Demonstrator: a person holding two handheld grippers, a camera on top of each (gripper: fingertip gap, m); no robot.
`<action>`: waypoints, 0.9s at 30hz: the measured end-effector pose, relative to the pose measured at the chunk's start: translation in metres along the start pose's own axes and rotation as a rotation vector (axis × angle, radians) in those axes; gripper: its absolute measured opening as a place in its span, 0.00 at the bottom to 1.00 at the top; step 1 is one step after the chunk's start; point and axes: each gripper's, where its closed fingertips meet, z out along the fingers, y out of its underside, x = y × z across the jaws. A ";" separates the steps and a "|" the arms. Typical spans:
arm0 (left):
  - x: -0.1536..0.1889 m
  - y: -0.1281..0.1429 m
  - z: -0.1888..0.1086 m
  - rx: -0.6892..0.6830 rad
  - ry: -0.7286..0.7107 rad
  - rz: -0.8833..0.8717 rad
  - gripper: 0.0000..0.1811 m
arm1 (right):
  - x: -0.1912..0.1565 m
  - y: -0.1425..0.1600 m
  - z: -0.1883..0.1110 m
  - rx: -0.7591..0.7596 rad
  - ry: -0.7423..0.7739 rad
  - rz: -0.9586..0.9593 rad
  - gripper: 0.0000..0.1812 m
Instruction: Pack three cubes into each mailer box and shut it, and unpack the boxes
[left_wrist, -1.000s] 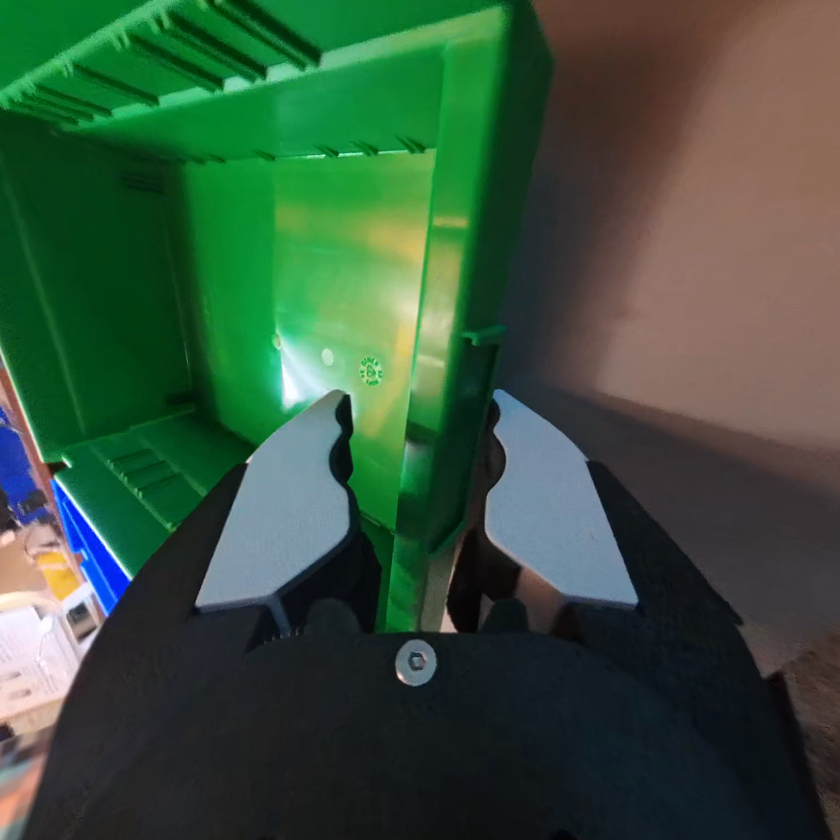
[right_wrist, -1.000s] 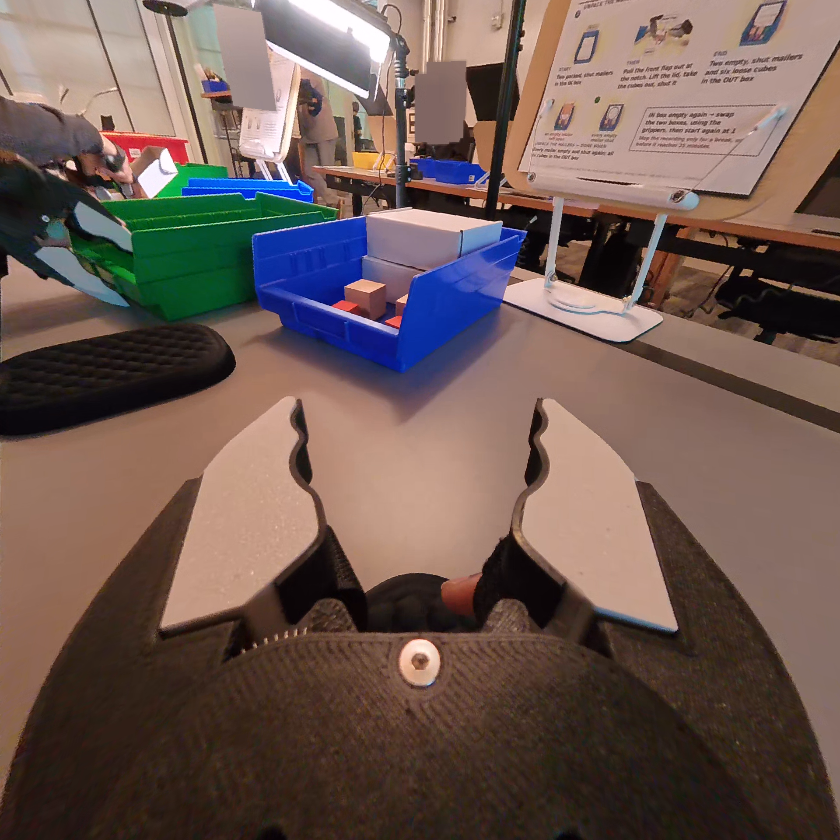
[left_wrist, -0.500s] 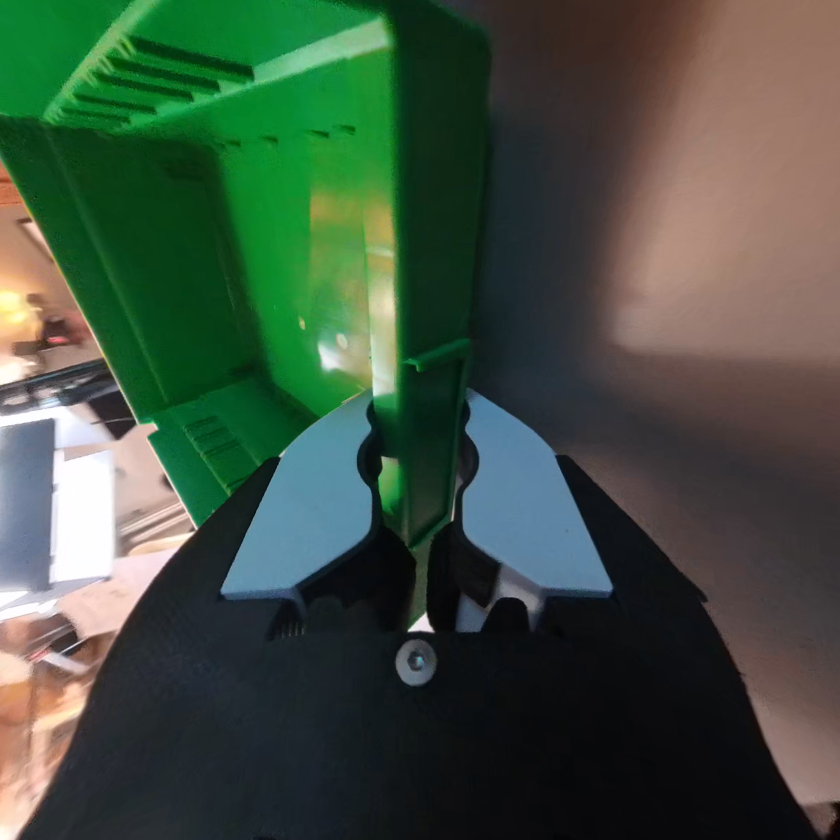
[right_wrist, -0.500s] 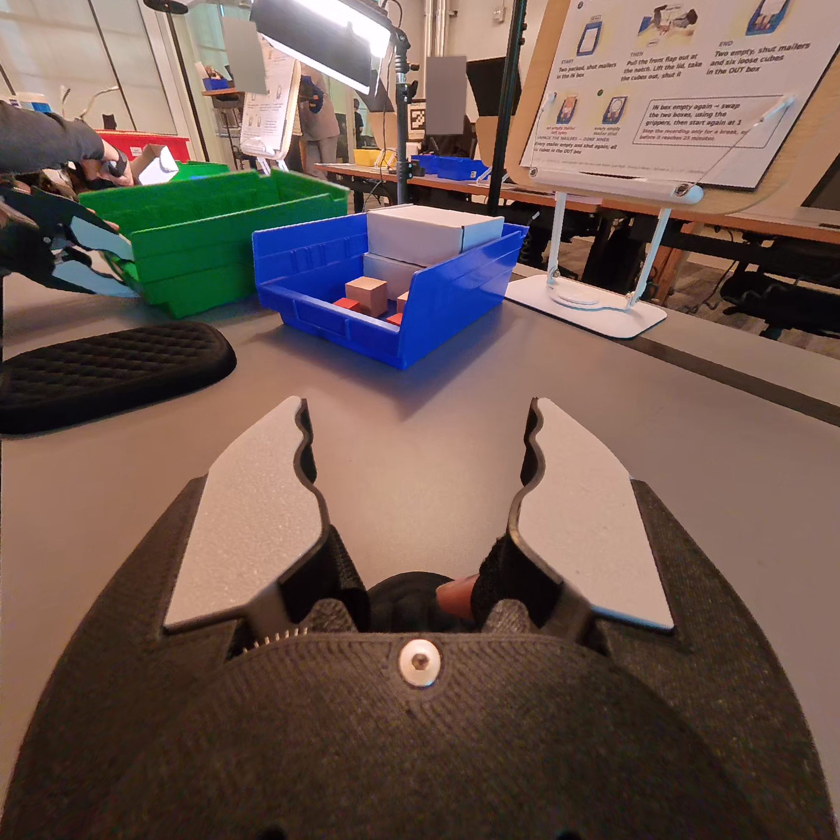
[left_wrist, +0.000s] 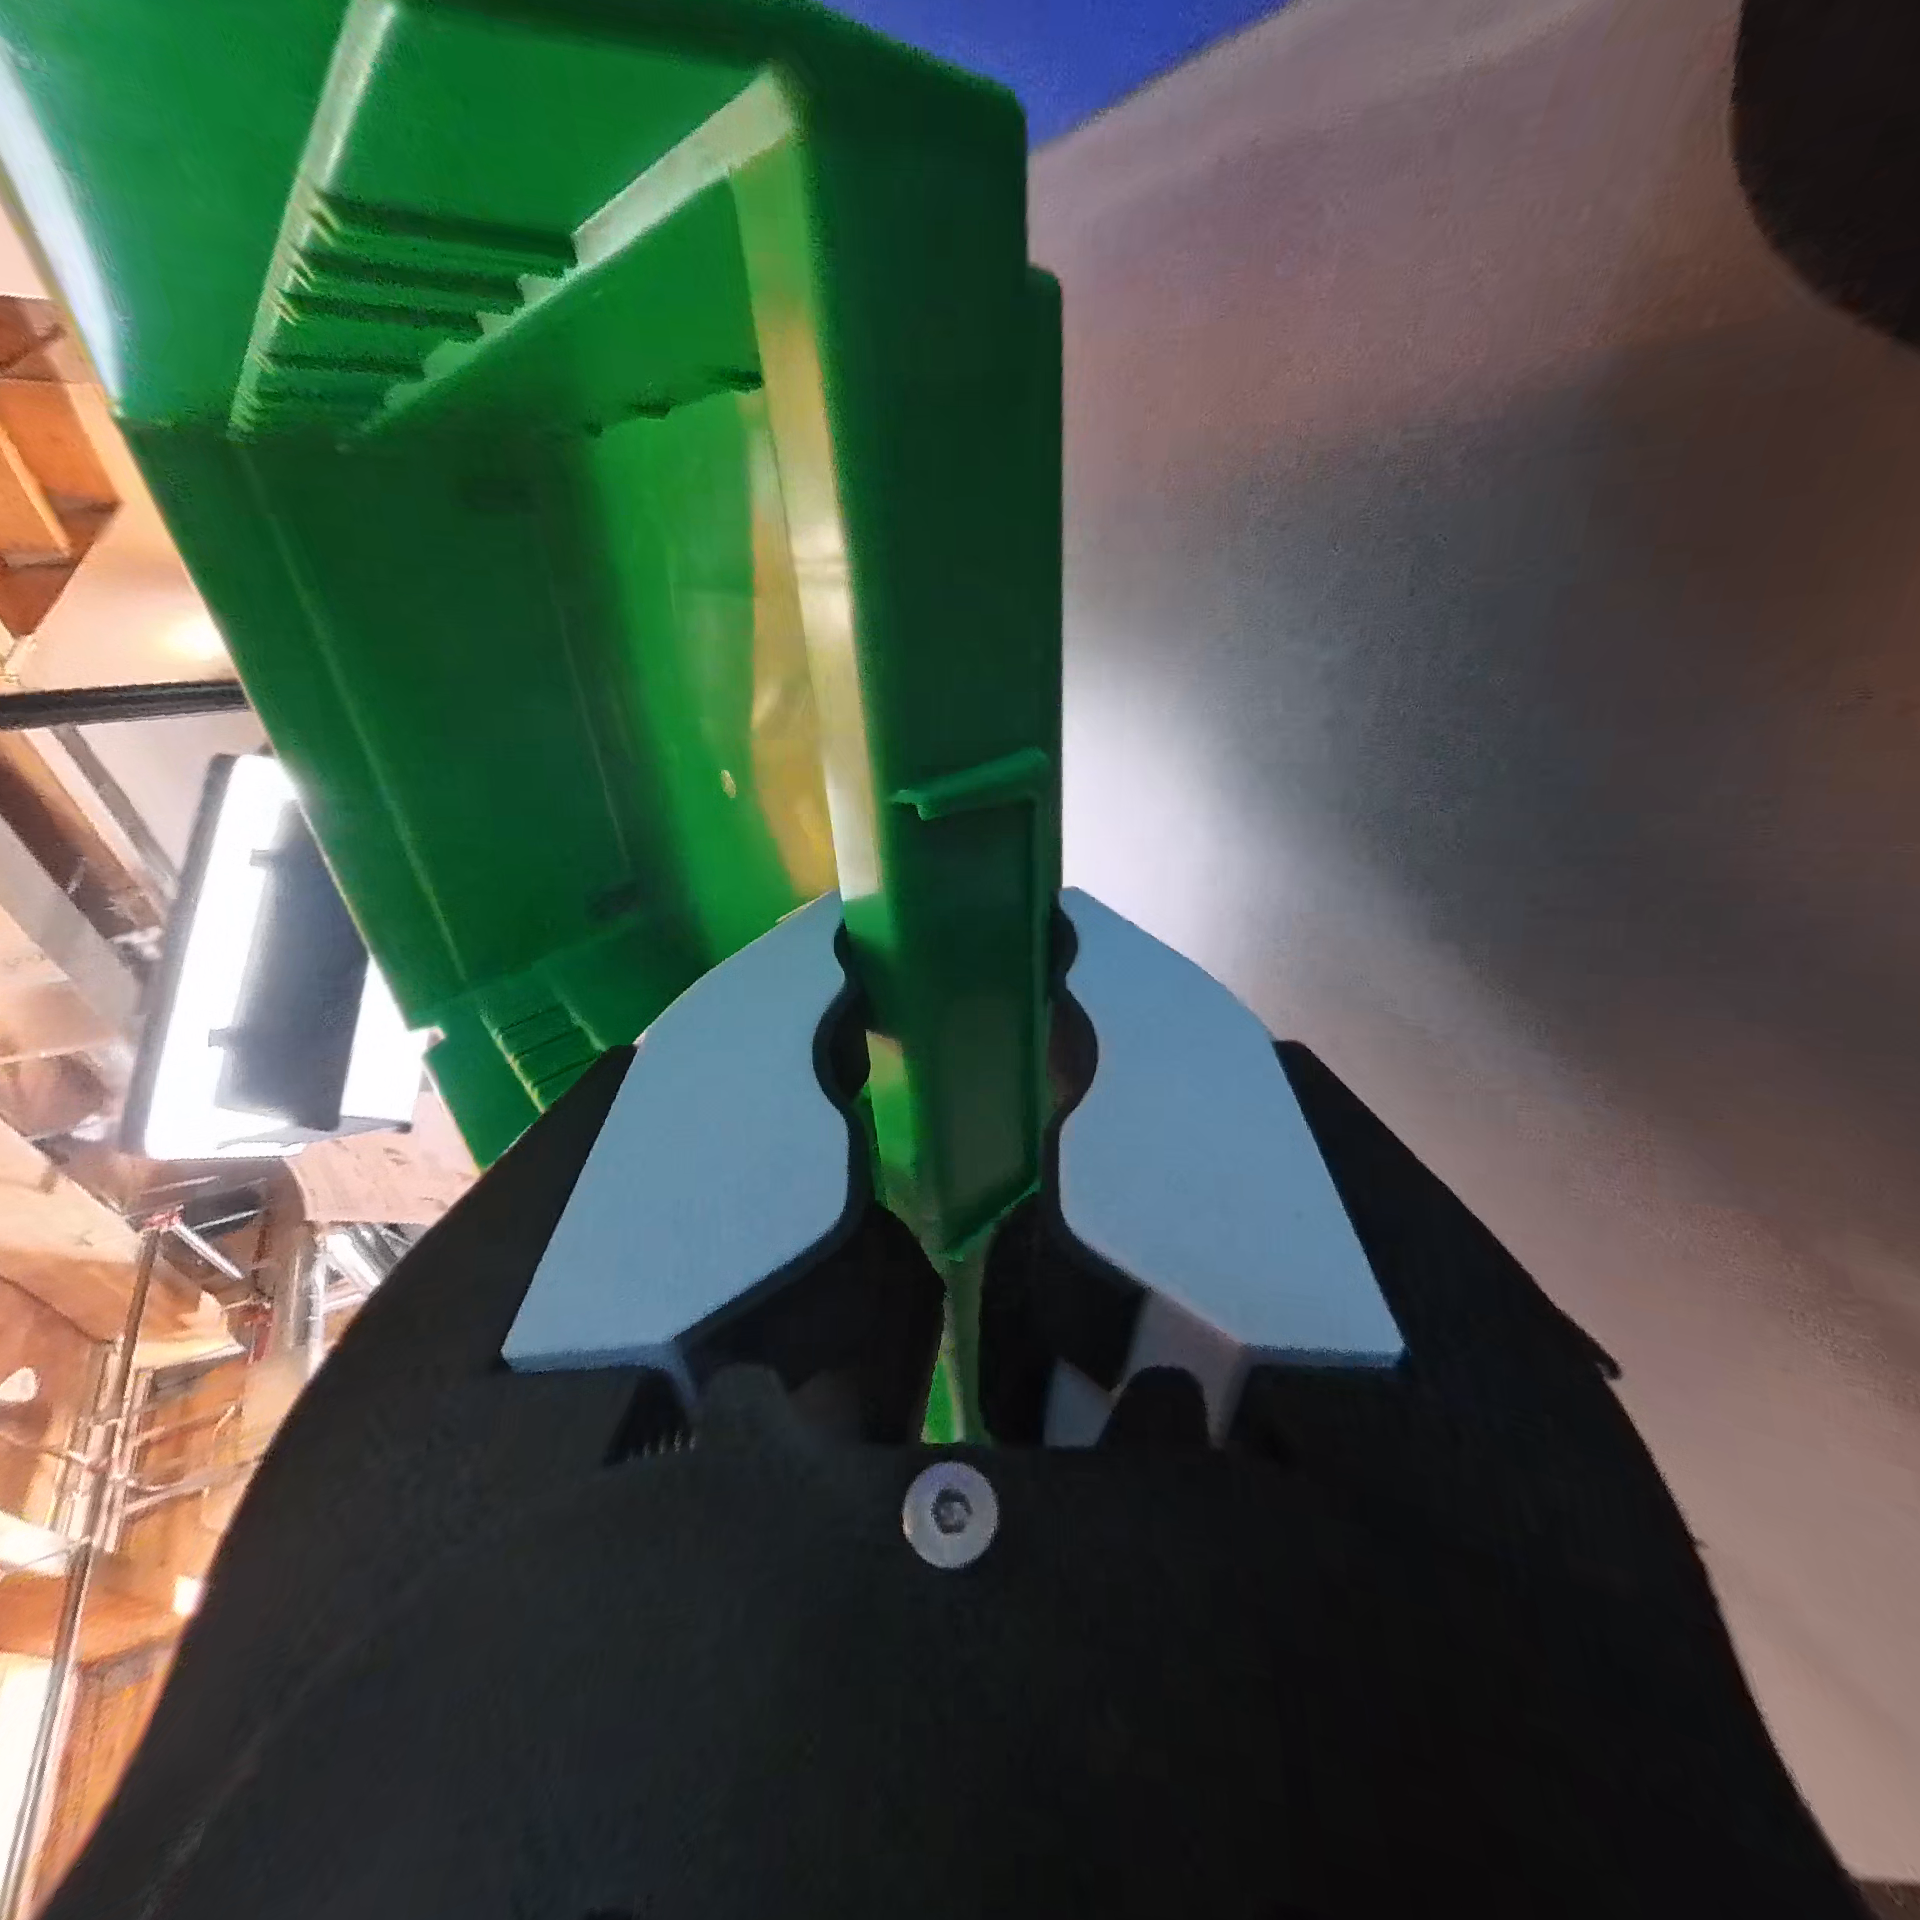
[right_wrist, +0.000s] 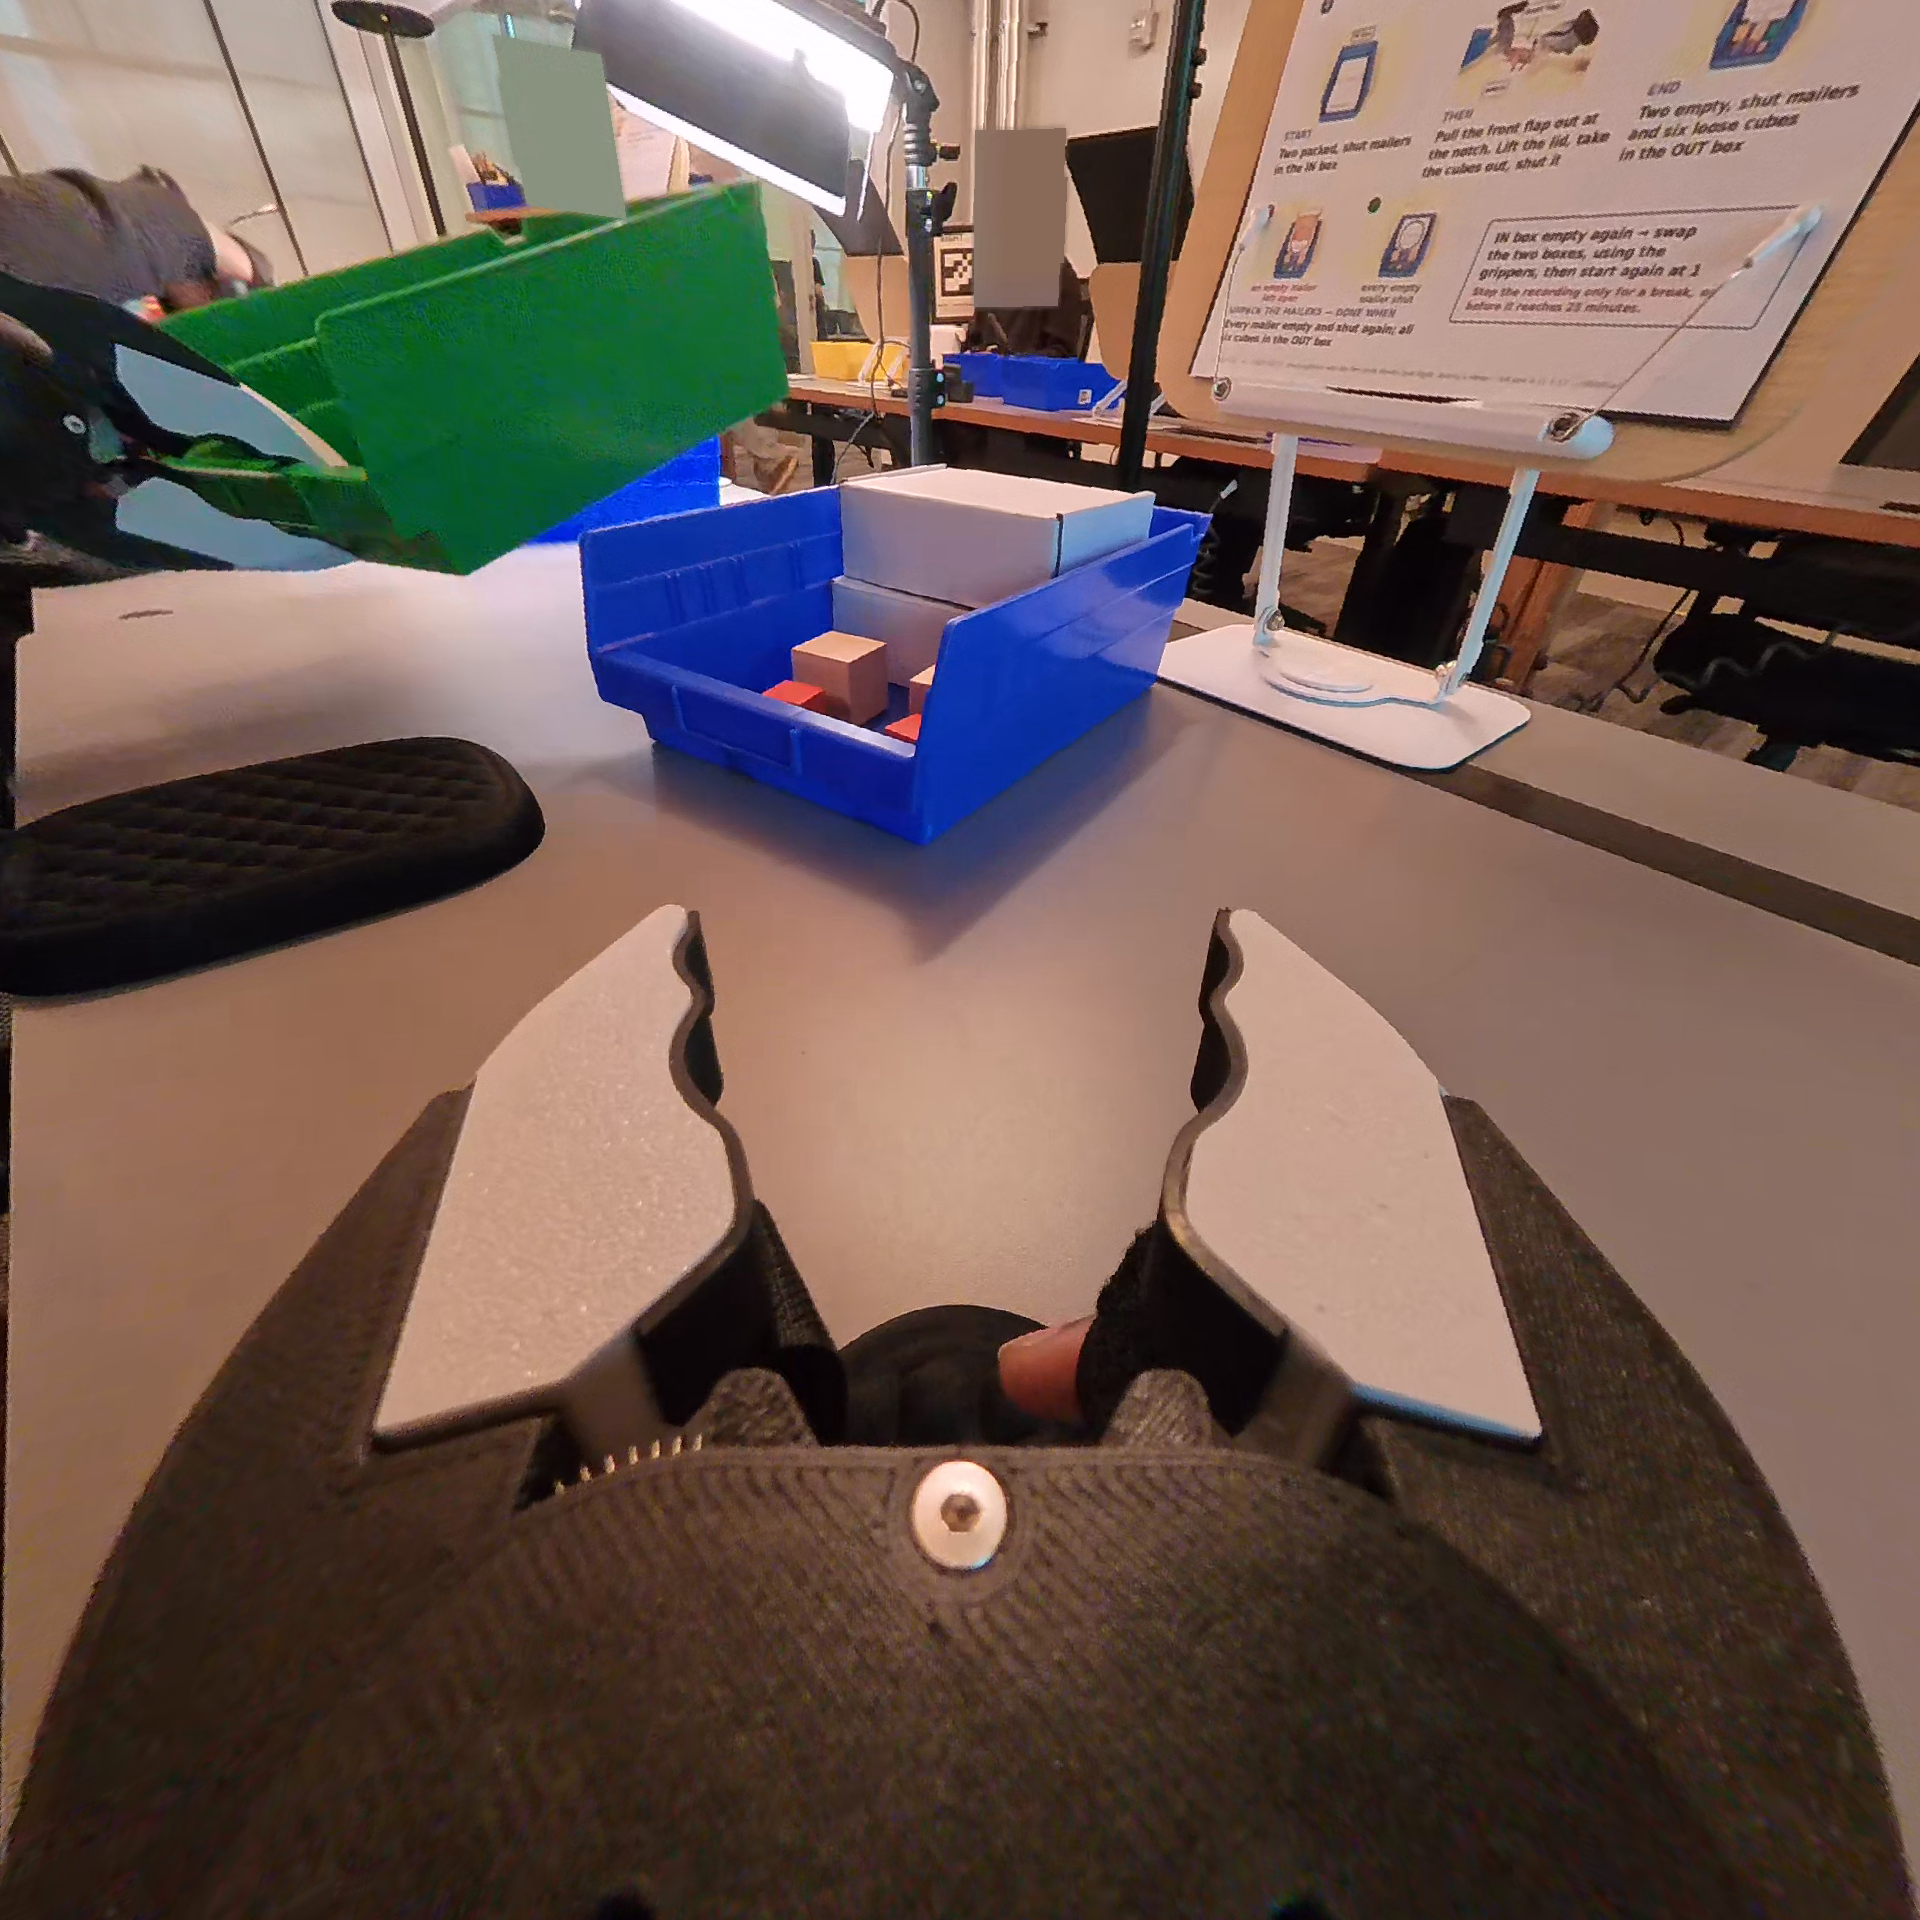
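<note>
My left gripper (left_wrist: 951, 997) is shut on the wall of an empty green bin (left_wrist: 582, 582) and holds it tilted in the air. In the right wrist view the left gripper (right_wrist: 197, 457) and the green bin (right_wrist: 540, 353) show raised above the table at the left. A blue bin (right_wrist: 1049, 665) stands on the table and holds two stacked white mailer boxes (right_wrist: 987, 530), a tan cube (right_wrist: 840, 670) and red cubes (right_wrist: 795, 694). My right gripper (right_wrist: 951, 1029) is open and empty, low over the table in front of the blue bin.
A black padded rest (right_wrist: 249, 842) lies on the grey table (right_wrist: 1351, 987) at the left. An instruction board on a white stand (right_wrist: 1382, 696) is at the right of the blue bin. A studio light (right_wrist: 748, 94) and other tables stand behind. The gap from one gripper's tips to the other's is roughly 45 centimeters.
My left gripper closed on the green bin's wall and lifted the bin off the table, tilting it up and toward the blue bin. My right gripper has stayed open and nearly still.
</note>
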 end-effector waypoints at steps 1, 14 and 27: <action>-0.005 -0.005 -0.001 0.002 -0.024 -0.002 0.17 | 0.000 0.000 0.000 0.000 0.000 0.000 0.50; -0.059 -0.145 -0.037 0.183 -0.227 0.080 0.16 | 0.003 -0.003 0.000 0.009 0.042 -0.048 0.53; -0.008 -0.346 -0.056 0.484 -0.119 0.240 0.16 | 0.116 -0.029 -0.098 0.336 0.750 0.147 0.51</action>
